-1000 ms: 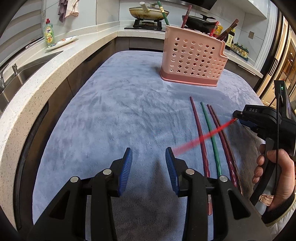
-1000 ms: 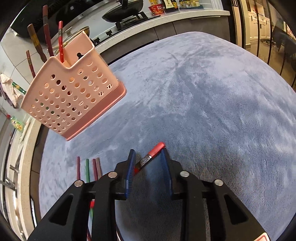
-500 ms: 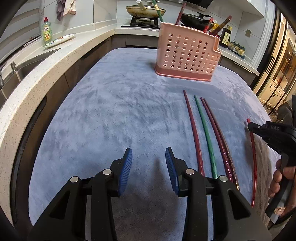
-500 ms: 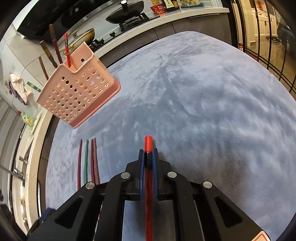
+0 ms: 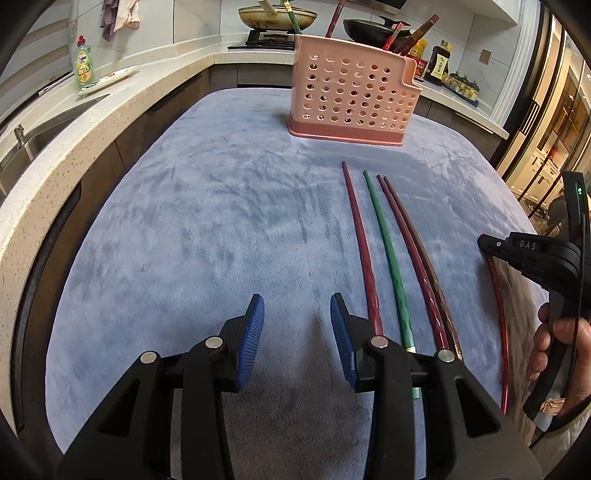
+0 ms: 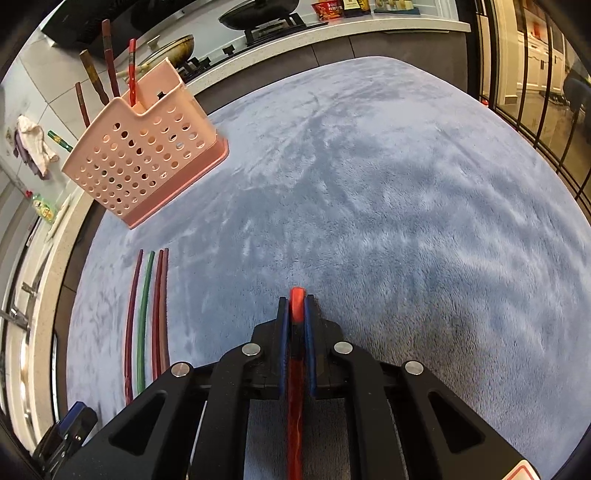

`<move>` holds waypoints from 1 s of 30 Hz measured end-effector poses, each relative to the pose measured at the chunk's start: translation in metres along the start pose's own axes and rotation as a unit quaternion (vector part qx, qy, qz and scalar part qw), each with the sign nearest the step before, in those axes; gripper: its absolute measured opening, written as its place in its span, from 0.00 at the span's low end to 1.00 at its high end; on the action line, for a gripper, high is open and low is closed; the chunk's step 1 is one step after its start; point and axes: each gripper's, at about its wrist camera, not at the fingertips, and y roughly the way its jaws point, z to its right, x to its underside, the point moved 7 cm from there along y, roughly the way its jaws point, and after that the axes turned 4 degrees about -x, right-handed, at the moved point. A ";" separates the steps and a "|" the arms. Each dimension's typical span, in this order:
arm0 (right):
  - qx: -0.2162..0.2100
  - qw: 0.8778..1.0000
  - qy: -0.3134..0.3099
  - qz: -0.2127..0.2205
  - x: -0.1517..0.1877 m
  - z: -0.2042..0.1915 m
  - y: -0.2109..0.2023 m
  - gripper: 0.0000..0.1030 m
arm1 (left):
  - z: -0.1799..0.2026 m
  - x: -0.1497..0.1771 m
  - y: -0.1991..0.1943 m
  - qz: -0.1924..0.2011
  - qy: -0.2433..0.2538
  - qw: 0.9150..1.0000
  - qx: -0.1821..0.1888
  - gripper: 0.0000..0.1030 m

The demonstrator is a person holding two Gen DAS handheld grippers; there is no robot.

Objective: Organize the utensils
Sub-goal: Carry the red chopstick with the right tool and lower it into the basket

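Note:
A pink perforated utensil basket (image 5: 352, 92) stands upright at the far side of the blue-grey mat, with several chopsticks sticking out of it; it also shows in the right wrist view (image 6: 142, 164). Several loose chopsticks lie side by side on the mat: a maroon one (image 5: 360, 236), a green one (image 5: 386, 243) and two dark red-brown ones (image 5: 413, 243), also seen in the right wrist view (image 6: 146, 317). My left gripper (image 5: 297, 325) is open and empty above the mat, left of them. My right gripper (image 6: 296, 306) is shut on a red chopstick (image 6: 296, 387), also visible in the left wrist view (image 5: 498, 317).
A speckled stone counter (image 5: 74, 140) with a sink curves along the left, with a green soap bottle (image 5: 83, 61). A stove with pans (image 5: 277, 18) and sauce bottles (image 5: 439, 61) stand behind the basket. The mat (image 6: 388, 192) spreads wide to the right.
My right gripper closed on the red chopstick, which swung from slanted across the jaws to lying along them, tip pointing forward. The left gripper stayed open and moved little.

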 end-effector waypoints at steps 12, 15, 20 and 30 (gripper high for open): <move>-0.075 0.986 -0.038 0.142 -0.039 -0.047 -0.107 0.07 | 0.000 -0.002 -0.006 -0.007 -0.011 0.999 0.029 0.21; -0.100 0.974 -0.047 0.196 -0.055 -0.063 -0.144 0.07 | 0.001 -0.003 -0.010 -0.007 -0.017 0.999 0.046 0.08; -0.121 0.960 -0.060 0.245 -0.061 -0.079 -0.178 0.07 | 0.005 -0.005 -0.022 0.007 -0.014 0.997 0.073 0.01; -0.117 0.961 -0.083 0.237 -0.040 -0.089 -0.175 0.07 | 0.014 -0.020 -0.045 0.026 -0.001 0.997 0.075 0.00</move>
